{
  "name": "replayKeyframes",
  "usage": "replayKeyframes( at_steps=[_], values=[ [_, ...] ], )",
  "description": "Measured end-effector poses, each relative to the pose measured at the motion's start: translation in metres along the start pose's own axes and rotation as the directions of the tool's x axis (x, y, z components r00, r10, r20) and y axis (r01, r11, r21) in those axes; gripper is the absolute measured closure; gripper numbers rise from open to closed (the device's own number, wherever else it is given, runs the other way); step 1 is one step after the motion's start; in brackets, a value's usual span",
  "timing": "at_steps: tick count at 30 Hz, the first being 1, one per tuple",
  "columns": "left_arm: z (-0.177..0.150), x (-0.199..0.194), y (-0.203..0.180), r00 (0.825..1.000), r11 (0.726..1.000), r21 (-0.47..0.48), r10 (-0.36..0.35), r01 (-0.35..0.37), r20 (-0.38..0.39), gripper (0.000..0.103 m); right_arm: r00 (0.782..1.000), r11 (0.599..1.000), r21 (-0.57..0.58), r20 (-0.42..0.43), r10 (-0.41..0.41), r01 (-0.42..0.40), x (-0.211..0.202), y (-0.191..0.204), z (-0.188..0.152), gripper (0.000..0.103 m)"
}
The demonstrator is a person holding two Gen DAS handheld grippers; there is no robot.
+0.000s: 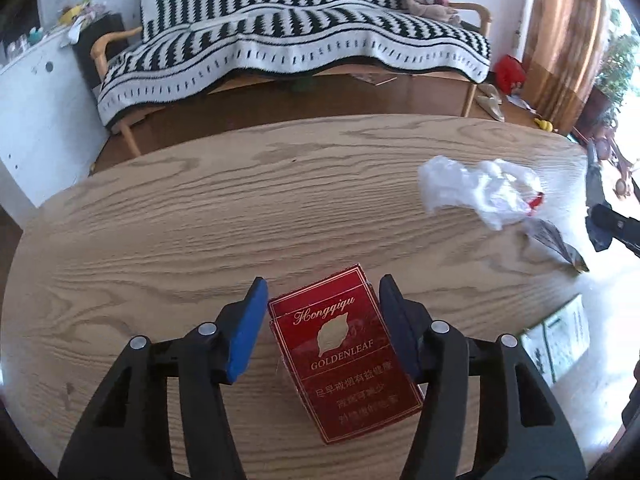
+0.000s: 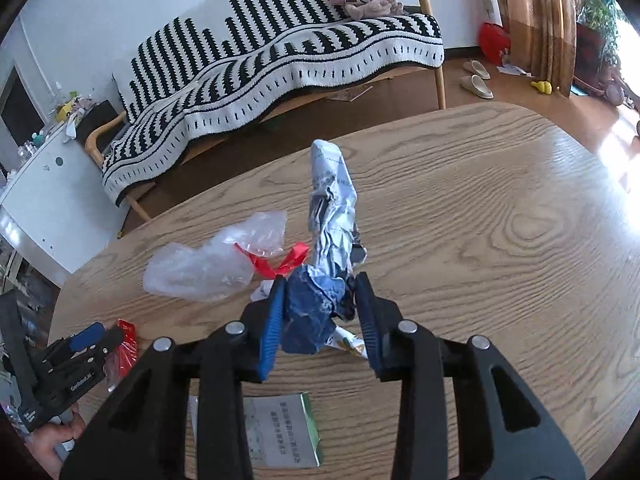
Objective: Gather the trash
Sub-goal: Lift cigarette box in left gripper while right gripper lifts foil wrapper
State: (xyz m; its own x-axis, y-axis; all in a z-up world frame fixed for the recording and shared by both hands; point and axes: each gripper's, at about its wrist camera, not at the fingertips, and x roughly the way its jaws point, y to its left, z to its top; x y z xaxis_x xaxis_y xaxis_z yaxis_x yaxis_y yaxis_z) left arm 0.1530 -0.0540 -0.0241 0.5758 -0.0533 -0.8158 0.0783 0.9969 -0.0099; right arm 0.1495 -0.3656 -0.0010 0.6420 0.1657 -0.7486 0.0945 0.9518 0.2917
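Red cigarette pack [image 1: 344,356] fills left view; right shows crumpled wrapper [image 2: 332,236] gripped.

One red cigarette pack [image 1: 344,354]; one clear plastic bag [image 2: 208,264]; one crumpled foil wrapper [image 2: 332,224]; one green-edged leaflet [image 2: 280,432].

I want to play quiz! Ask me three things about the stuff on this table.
1. True or false: the left hand-held gripper has the red cigarette pack between its fingers.
2. What does the right hand-held gripper grip?
A. a glass bottle
B. the crumpled blue-and-silver foil wrapper
3. What colour is the ribbon by the clear plastic bag?

Key: 1 true; 2 B; 3 red.
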Motion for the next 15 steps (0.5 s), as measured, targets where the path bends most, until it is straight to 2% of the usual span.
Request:
replayKeyframes(
  at_steps=[3,10,15],
  values=[
    [-0.003,-0.006,-0.002,0.999,0.999,-0.020,-0.032,0.032,0.000,0.047,1.000,1.000,0.016,-0.001,0.003,-0.003,-0.001,-0.003,0.000,0.068],
    [0.000,-0.035,-0.018,0.997,1.000,0.024,-0.002,0.000,0.076,0.048,1.000,1.000,0.031,0.014,-0.004,0.004,-0.012,-0.009,-0.004,0.068],
    [0.001,-0.046,-0.030,0.995,0.999,0.044,-0.006,0.001,0.098,0.048,0.999,0.998,0.055,0.032,-0.008,0.006,-0.024,-0.016,-0.005,0.068]
  ],
)
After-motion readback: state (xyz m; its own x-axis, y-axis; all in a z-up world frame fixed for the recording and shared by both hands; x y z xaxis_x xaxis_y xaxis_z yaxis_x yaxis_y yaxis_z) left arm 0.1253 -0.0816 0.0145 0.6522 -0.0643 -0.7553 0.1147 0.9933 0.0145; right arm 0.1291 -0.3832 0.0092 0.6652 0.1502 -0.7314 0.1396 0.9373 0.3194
